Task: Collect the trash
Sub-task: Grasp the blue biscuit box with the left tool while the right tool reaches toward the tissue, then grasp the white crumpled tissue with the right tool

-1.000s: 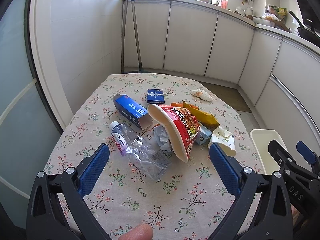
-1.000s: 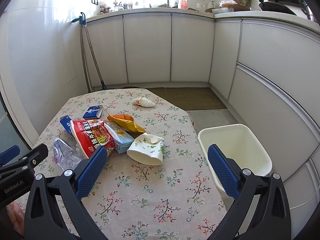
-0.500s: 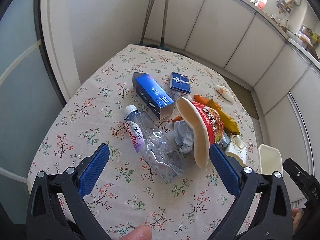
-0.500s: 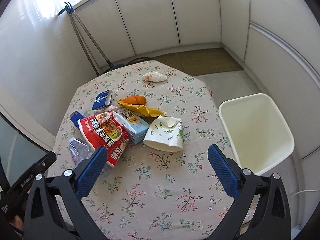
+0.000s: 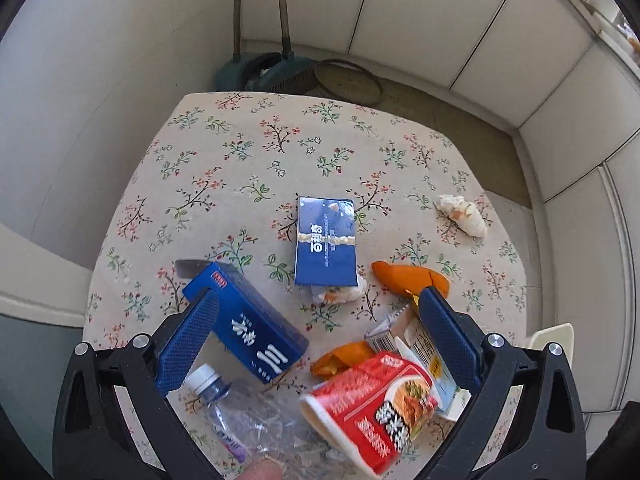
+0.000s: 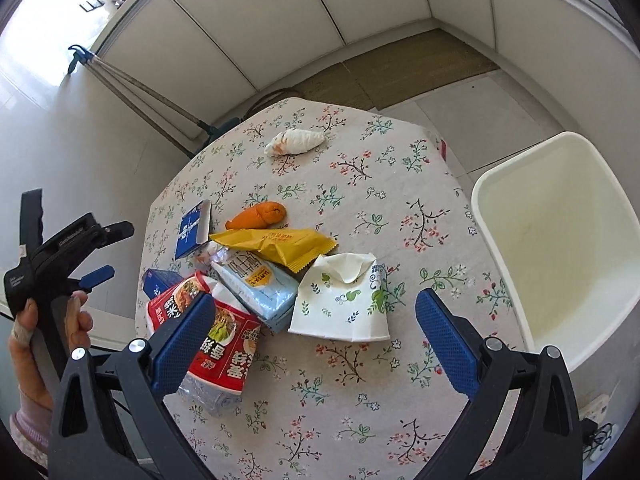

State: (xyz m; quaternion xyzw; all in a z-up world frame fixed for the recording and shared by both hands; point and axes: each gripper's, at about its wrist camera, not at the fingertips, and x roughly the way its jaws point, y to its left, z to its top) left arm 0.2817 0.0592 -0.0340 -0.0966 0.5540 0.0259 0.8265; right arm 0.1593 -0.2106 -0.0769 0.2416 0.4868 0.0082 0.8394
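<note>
Here the trash lies heaped on the table's point(image 6: 360, 420) left half: red cup point(image 6: 208, 340), bottle point(image 5: 256, 424), blue box point(image 5: 248, 324), paper cup point(image 6: 344, 300). Both tools, left point(image 5: 316, 336) and right point(image 6: 312, 340), hover spread wide, holding nothing. The bin point(image 6: 560, 248) stands just off the right edge; bare cloth lies nearer.

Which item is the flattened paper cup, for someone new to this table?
On the floral table, look at the pile's edge nearest the white bin. The paper cup lies there squashed on its side, the only white piece printed with green leaves, beside the pale blue packet.
</note>
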